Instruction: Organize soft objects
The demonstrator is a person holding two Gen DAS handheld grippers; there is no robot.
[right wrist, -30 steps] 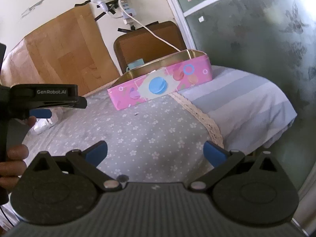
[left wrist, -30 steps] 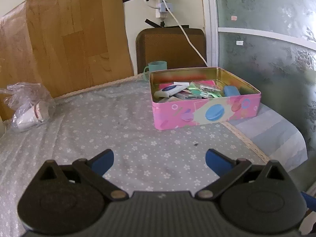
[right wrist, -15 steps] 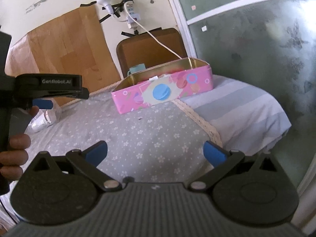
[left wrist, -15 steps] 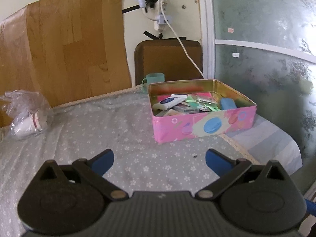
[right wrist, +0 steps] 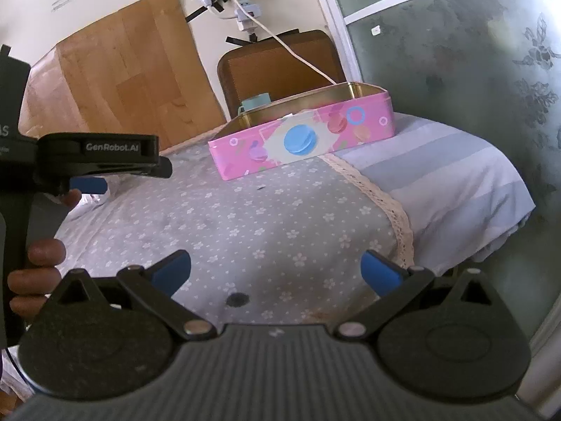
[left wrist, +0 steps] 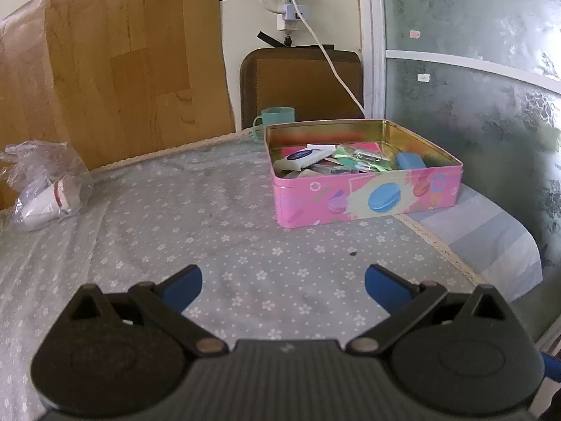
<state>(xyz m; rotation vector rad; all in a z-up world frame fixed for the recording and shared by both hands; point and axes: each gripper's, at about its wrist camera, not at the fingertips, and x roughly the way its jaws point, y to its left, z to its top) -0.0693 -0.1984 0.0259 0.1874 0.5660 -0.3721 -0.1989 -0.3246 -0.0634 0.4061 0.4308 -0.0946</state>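
A pink tin box [left wrist: 368, 200] with a macaron print stands open at the far right of the table, on the grey flowered cloth [left wrist: 217, 238]. Inside it lie several small soft packets, a white tube [left wrist: 303, 157] and a blue pad [left wrist: 409, 160]. My left gripper [left wrist: 283, 286] is open and empty, well short of the box. My right gripper [right wrist: 276, 271] is open and empty above the near table edge. In the right wrist view the box [right wrist: 301, 144] sits ahead and the left gripper's side [right wrist: 101, 161] shows at left, held by a hand.
A clear plastic bag [left wrist: 45, 182] with a white tube lies at the far left. A teal mug [left wrist: 277, 118] stands behind the box before a brown chair back [left wrist: 301, 84]. A white cable [left wrist: 333, 66] hangs to the box. The table edge drops off at right [right wrist: 455, 189].
Both grippers have drawn back and lifted a little, so the box looks slightly farther. Both stay open and empty. Nothing on the table has moved.
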